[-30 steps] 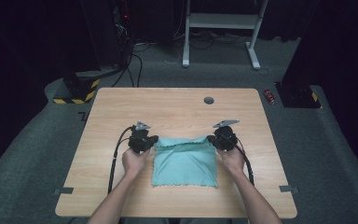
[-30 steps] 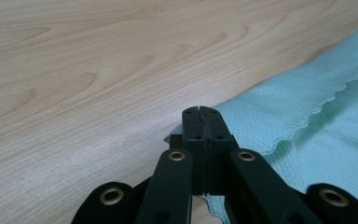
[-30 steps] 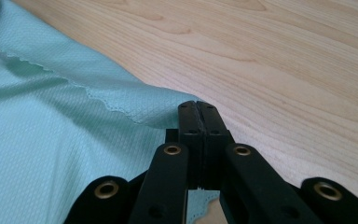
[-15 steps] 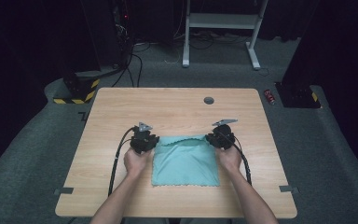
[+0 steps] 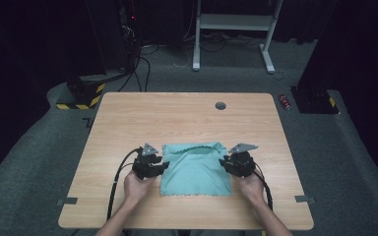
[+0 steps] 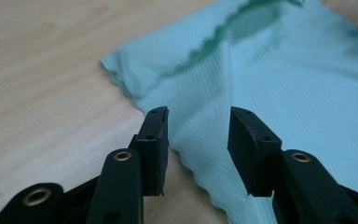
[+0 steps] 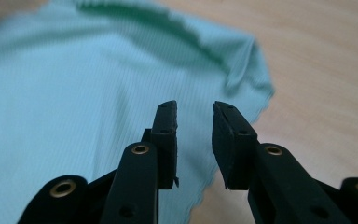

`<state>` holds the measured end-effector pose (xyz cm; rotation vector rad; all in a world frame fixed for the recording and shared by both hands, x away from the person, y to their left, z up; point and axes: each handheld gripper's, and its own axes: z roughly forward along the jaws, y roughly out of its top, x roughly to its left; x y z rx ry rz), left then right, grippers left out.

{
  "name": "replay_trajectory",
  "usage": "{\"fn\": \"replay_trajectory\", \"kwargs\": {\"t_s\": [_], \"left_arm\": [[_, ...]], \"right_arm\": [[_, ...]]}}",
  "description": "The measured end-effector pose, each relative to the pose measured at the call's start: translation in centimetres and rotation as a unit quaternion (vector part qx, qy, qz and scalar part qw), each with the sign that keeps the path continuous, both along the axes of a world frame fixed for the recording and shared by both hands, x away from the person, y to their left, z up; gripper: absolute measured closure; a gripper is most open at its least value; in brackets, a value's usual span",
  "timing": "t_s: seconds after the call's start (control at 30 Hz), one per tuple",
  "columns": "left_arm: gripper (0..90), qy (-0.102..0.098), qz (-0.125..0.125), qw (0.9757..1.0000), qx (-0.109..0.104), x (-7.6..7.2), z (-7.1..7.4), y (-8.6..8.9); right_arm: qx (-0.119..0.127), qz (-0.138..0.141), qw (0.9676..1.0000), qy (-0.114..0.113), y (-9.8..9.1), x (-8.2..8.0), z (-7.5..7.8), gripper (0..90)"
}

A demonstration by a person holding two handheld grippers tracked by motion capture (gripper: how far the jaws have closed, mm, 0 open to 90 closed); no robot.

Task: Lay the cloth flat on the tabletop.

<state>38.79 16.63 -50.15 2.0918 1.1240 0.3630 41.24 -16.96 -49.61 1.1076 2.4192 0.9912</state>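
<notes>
Left tongs [image 5: 163, 166] and right tongs [image 5: 222, 162] held low in either hand, facing inward, jaws parted, gripping nothing.

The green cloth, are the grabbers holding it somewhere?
No. Both the left gripper and the right gripper are open at the side edges of the green cloth, with nothing pinched between them.

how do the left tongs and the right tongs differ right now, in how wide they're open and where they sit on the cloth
The left tongs gape wider than the right tongs, whose jaws stand closer together. The left tongs sit at the left edge of the teal cloth, the right tongs at its right edge. Both are open, gripping nothing, with the cloth's wavy edge running between or just under their jaws.
</notes>
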Motion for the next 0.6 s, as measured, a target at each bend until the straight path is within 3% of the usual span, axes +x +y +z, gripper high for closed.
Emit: {"fn": "replay_trajectory", "kwargs": {"t_s": [0.13,0.27,0.4,0.6], "left_arm": [[64.0,0.02,-0.001,0.9997,0.012,-0.3,-1.1,-0.7],[74.6,0.014,0.005,0.9997,0.018,0.0,-1.1,-0.7],[86.5,0.013,-0.001,0.9996,0.026,0.0,-1.1,-0.7],[89.9,0.017,-0.009,0.9993,0.031,-0.5,-0.7,-0.3]], "right_arm": [[-0.027,0.005,0.9996,0.008,0.2,-1.0,-1.6,70.9],[-0.028,0.003,0.9996,0.005,0.3,-1.1,-1.6,74.9],[-0.043,0.026,0.9987,-0.007,0.7,-1.5,-1.6,88.3],[-0.048,0.034,0.9983,0.001,0.6,-2.0,-1.4,89.6]]}}
